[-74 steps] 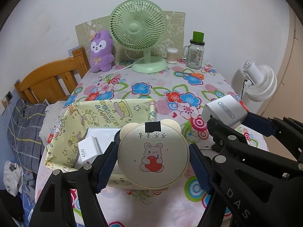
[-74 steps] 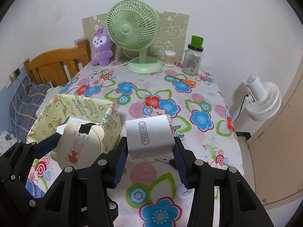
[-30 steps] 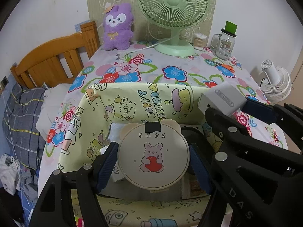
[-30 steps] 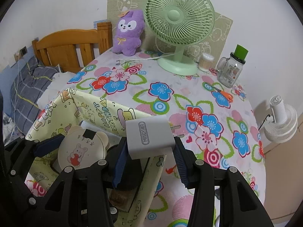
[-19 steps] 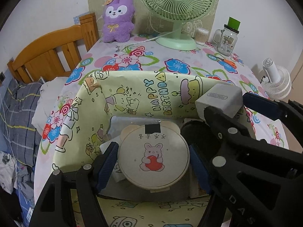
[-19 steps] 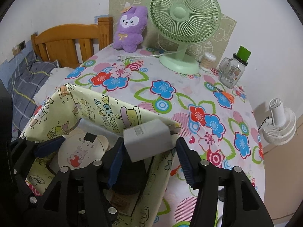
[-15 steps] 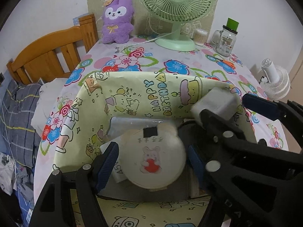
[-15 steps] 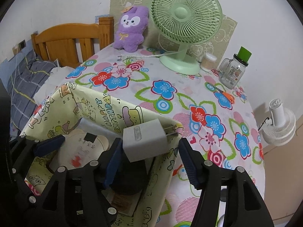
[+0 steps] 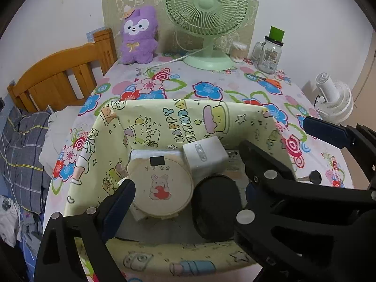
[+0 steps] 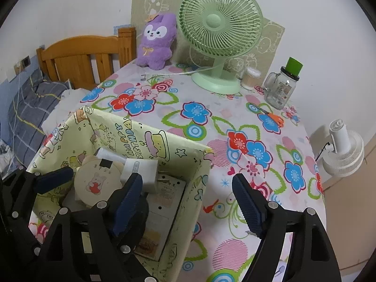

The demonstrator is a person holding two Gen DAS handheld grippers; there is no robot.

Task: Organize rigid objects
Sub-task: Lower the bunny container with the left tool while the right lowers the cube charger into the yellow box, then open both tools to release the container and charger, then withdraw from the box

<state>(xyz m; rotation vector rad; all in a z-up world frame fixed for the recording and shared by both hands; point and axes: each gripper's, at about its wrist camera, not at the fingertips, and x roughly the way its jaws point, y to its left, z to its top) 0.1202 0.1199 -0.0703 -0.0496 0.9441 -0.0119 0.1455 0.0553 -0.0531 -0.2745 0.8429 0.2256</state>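
On the flower-print tablecloth [image 10: 258, 127], the yellow cartoon-print paper box [image 9: 188, 122] holds the round cream rabbit-picture case [image 9: 161, 185] and white plug adapter [image 9: 204, 157]. Both the left gripper [image 9: 185, 202] and right gripper [image 10: 188, 199] are opening, empty.

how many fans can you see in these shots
2. A green desk fan stands at the far end of the table, beside the purple plush toy. A small white fan sits off the table's right edge. Nothing suggests another is hidden.
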